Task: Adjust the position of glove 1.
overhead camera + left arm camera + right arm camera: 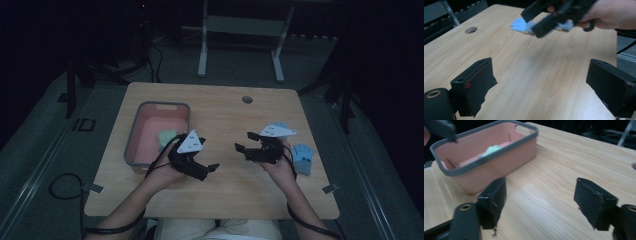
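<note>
High view: left gripper point(200, 167) just right of pink bin point(134, 150), right gripper point(250, 145) farther right, both with jaws wide apart, holding nothing. Likely next: bring light-blue glove point(303, 159) to the bin; approach low, pinch mid-cloth. Glove far right of bin, behind right gripper's jaws. Green item point(491, 149) inside bin.

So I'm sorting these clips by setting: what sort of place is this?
Probably a lab or recording room, not a home. A bare wooden table with a cable hole stands on grey carpet in a dark room, a metal-legged frame stands behind it, and the person holds cabled grippers.
</note>
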Demonstrator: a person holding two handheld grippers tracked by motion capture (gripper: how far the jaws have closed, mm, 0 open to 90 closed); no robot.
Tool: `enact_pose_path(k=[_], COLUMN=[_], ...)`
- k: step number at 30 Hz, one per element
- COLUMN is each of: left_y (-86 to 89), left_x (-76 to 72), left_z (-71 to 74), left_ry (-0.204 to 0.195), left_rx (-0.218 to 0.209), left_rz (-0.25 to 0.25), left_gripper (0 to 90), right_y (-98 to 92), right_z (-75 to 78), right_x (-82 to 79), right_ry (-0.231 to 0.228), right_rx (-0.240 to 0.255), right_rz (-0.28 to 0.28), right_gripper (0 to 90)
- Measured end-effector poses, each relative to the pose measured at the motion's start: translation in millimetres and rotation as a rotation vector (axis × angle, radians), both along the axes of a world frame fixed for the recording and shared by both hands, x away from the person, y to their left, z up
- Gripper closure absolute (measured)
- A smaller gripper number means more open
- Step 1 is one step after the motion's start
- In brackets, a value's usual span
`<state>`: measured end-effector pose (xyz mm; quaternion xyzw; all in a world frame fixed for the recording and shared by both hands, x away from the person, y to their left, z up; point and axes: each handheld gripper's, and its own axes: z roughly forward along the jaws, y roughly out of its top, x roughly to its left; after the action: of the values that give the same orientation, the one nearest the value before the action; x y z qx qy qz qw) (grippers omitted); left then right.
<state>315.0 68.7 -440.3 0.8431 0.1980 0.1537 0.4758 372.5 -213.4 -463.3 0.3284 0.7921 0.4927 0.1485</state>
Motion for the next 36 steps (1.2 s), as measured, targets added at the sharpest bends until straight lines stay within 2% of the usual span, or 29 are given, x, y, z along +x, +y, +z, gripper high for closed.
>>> enact_pose_path(k=[3, 6, 9, 11, 15, 17, 18, 20, 22, 28, 31, 34, 36], left_y=[-9.4, -17.9, -24.6, -27.3, -32.9, -36.0, -37.6, -40.8, -42.9, -45.9, -44.9, -42.6, -40.9], left_x=[-6.8, -13.1, -17.8, -19.5, -25.7, -27.9, -28.9, -31.3, -33.6, -36.0, -35.4, -35.2, -35.9], left_z=[-5.3, -13.4, -24.0, -29.8, -44.4, -50.9, -54.5, -62.0, -68.8, -86.4, -93.4, -100.7, -103.8], left_ry=[-0.001, 0.001, 0.011, 0.036, 0.041, 0.061, 0.072, 0.093, 0.085, 0.082, 0.091, 0.080, 0.061], left_rx=[-0.008, 0.010, 0.019, 0.011, 0.000, 0.000, 0.009, 0.018, 0.027, 0.045, 0.027, 0.018, 0.014], left_rz=[-0.018, -0.040, -0.056, -0.070, -0.075, -0.077, -0.080, -0.093, -0.094, -0.088, -0.083, -0.065, -0.043], left_gripper=[7.6, 7.6, 7.6, 7.5, 7.4, 4.2, 1.3, 1.3, 1.3, 1.3, 1.3, 1.3, 1.2], right_y=[-17.5, -34.4, -51.2, -63.2, -88.7, -98.9, -104.5, -115.7, -120.9, -126.2, -127.8, -126.9, -124.6], right_z=[-0.4, -1.4, -2.2, -2.9, -4.1, -5.4, -6.7, -10.5, -14.0, -30.5, -40.8, -52.1, -57.8], right_x=[2.6, 6.0, 10.1, 14.1, 25.2, 31.9, 36.0, 46.5, 54.6, 83.6, 96.2, 105.0, 108.3], right_ry=[-0.001, -0.031, -0.035, -0.032, -0.033, -0.028, -0.017, 0.016, 0.032, 0.085, 0.123, 0.164, 0.175], right_rx=[-0.004, -0.029, -0.039, -0.035, -0.030, -0.035, -0.027, -0.011, -0.019, -0.117, -0.147, -0.166, -0.190], right_rz=[-0.037, -0.072, -0.117, -0.160, -0.242, -0.275, -0.299, -0.334, -0.352, -0.375, -0.385, -0.386, -0.386], right_gripper=[39.4, 39.8, 40.6, 42.7, 48.0, 50.5, 51.8, 55.2, 57.2, 61.4, 63.3, 64.3, 64.3])
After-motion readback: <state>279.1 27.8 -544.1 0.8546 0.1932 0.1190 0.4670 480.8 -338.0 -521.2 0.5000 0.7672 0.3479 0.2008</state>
